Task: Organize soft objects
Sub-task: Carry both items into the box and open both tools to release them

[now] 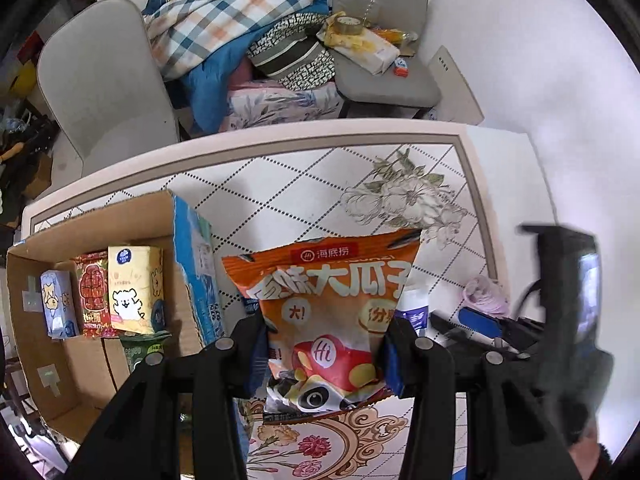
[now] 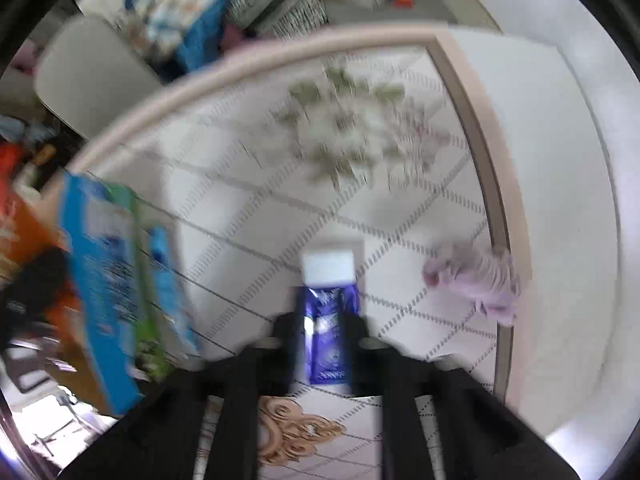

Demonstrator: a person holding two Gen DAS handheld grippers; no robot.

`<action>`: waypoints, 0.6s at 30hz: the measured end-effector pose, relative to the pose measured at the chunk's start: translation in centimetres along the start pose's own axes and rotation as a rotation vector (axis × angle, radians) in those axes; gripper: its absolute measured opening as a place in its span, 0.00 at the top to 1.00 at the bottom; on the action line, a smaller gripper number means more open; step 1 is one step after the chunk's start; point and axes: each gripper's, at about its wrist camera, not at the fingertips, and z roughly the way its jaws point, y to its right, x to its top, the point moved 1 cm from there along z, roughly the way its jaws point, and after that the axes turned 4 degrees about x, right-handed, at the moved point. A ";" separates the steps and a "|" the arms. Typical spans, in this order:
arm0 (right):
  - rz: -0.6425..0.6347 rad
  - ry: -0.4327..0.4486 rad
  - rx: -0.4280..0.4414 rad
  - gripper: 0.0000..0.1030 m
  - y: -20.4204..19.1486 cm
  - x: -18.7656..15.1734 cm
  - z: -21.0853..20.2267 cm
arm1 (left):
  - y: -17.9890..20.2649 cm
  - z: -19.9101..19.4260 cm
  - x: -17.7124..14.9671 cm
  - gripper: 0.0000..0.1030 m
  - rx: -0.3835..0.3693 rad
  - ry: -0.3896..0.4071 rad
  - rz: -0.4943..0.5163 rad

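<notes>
My left gripper (image 1: 324, 354) is shut on an orange snack bag (image 1: 328, 304) and holds it upright above the patterned table, just right of an open cardboard box (image 1: 92, 368). The box holds several soft packs, among them a yellow tissue pack (image 1: 134, 290). My right gripper (image 2: 326, 326) is shut on a blue-and-white packet (image 2: 328, 312), low over the table; this view is motion-blurred. The right gripper also shows at the right edge of the left wrist view (image 1: 480, 326). A pale purple soft bundle (image 2: 476, 284) lies on the table to the right of the packet.
The box's blue printed flap (image 2: 100, 280) stands up left of my right gripper. Beyond the table's far edge (image 1: 280, 140) stand two grey chairs (image 1: 104, 80), a heap of bedding (image 1: 224, 32) and clutter on the right-hand chair seat (image 1: 368, 44).
</notes>
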 end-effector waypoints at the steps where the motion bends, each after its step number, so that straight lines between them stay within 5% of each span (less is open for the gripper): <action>1: 0.000 -0.017 0.003 0.44 0.0 -0.1 1.1 | 0.0 0.4 -0.1 0.59 0.006 -0.007 0.004; 8: 0.093 -0.116 -0.044 0.45 1.4 0.4 8.8 | 0.1 2.2 -0.6 0.59 0.037 -0.031 0.022; 12: 0.030 -0.054 -0.129 0.53 0.1 -0.1 9.1 | 0.1 2.2 -0.9 0.59 0.044 -0.023 0.036; 18: 0.025 0.002 -0.083 0.54 -0.2 -2.6 7.2 | -1.4 -0.3 -2.1 0.59 0.015 0.019 0.002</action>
